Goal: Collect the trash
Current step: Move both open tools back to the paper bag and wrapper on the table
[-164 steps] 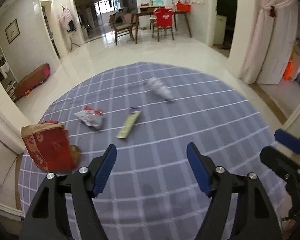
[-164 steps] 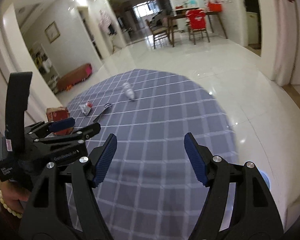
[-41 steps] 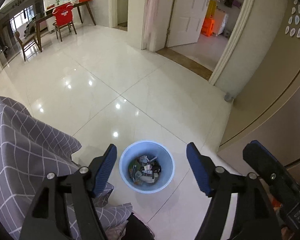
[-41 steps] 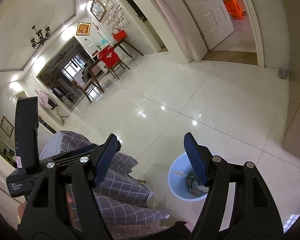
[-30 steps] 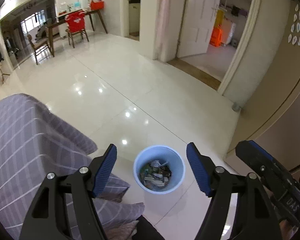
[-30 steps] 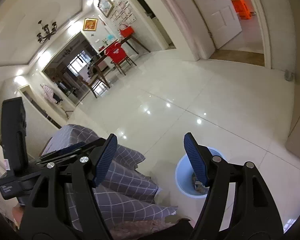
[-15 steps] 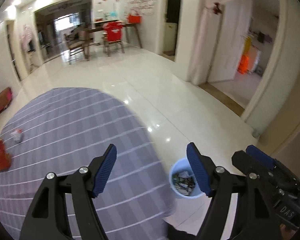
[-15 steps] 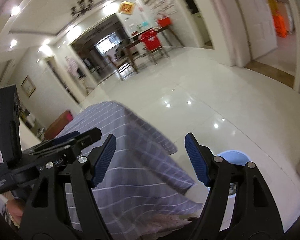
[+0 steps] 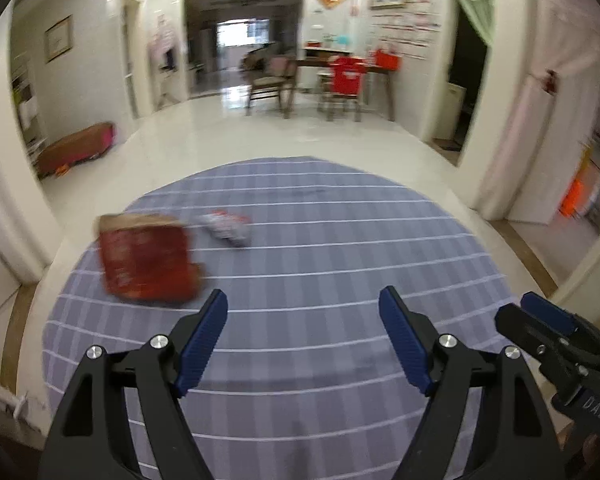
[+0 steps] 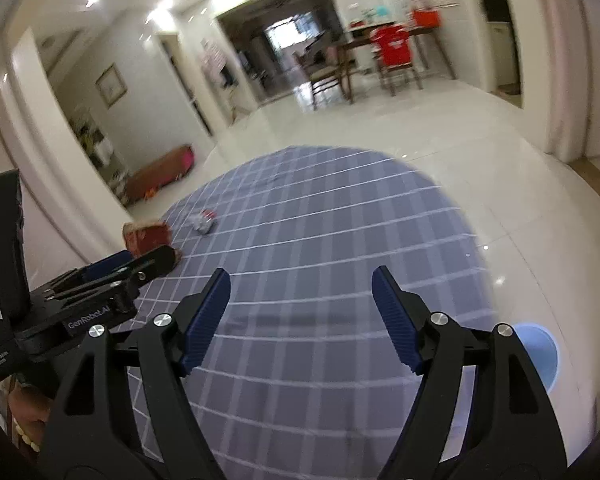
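Note:
A red and brown paper bag (image 9: 146,259) lies on the left of the round table with the grey checked cloth (image 9: 340,248). A crumpled white and red wrapper (image 9: 226,228) lies just right of it. Both show blurred in the right wrist view, the bag (image 10: 148,238) and the wrapper (image 10: 205,222). My left gripper (image 9: 303,332) is open and empty above the near part of the cloth, right of the bag. My right gripper (image 10: 301,314) is open and empty over the cloth. The light blue trash bin (image 10: 538,354) stands on the floor at the lower right.
The other gripper shows at the edge of each view, the right one (image 9: 560,344) and the left one (image 10: 80,292). White tiled floor (image 9: 300,136) surrounds the table. Chairs and a wooden table (image 9: 340,80) stand far back. A low bench (image 9: 76,152) sits by the left wall.
Both views have swung left from the bin on the floor back to the table top. The bag and wrapper have come into view; the bin has left the left wrist view.

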`<state>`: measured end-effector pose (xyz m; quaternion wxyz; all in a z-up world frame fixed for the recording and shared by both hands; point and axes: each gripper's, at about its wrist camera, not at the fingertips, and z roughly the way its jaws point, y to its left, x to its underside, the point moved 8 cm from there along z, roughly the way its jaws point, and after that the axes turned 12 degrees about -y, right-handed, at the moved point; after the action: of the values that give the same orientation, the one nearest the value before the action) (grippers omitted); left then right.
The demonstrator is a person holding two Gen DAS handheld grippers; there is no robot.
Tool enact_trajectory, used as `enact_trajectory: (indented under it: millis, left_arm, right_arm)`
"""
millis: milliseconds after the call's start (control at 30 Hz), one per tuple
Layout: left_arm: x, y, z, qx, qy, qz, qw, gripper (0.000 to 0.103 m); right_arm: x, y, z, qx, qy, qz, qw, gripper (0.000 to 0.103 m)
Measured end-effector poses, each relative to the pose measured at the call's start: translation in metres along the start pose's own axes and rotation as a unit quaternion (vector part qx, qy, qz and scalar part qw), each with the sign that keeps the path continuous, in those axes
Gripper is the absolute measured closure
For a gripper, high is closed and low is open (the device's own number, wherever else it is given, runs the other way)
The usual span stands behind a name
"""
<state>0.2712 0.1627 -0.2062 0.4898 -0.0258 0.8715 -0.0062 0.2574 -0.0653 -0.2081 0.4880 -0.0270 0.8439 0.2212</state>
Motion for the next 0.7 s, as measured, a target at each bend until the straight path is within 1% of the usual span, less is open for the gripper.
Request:
enact_trajectory:
  millis: [100,200,300,367,433,500,633,700]
  left_arm:
    - [0.000,0.049,0.010,-0.024,0.006,-0.021,0.9995,0.026]
    - [0.001,0.094,0.019,-0.050,0.008,-0.035,0.9981,0.026]
    - [0.001,0.129,0.025,-0.064,0.009,-0.050,0.9967,0.026]
    - [0.001,0.151,0.033,-0.069,0.012,-0.059,0.9958,0.026]
    - [0.001,0.164,0.039,-0.068,0.014,-0.060,0.9958,0.026]
    - [0.000,0.176,0.048,-0.057,0.013,-0.053,0.9969,0.026]
    - [0.003,0.183,0.069,-0.031,0.022,-0.036,0.9986,0.026]
    - [0.002,0.186,0.074,-0.026,0.021,-0.025,0.9991,0.026]
  right_arm:
    - [0.005,0.032,0.035,-0.014,0.028,-0.028,0.999,0.030]
    - [0.010,0.056,0.068,-0.021,0.050,-0.057,0.997,0.030]
    - [0.018,0.081,0.108,-0.030,0.079,-0.081,0.993,0.030]
    - [0.024,0.085,0.124,-0.030,0.089,-0.097,0.991,0.030]
    - [0.027,0.091,0.144,-0.034,0.099,-0.110,0.988,0.030]
    - [0.026,0.099,0.164,-0.035,0.106,-0.125,0.986,0.030]
    - [0.026,0.112,0.195,-0.036,0.114,-0.148,0.982,0.030]
    - [0.025,0.120,0.206,-0.040,0.115,-0.158,0.980,0.030]
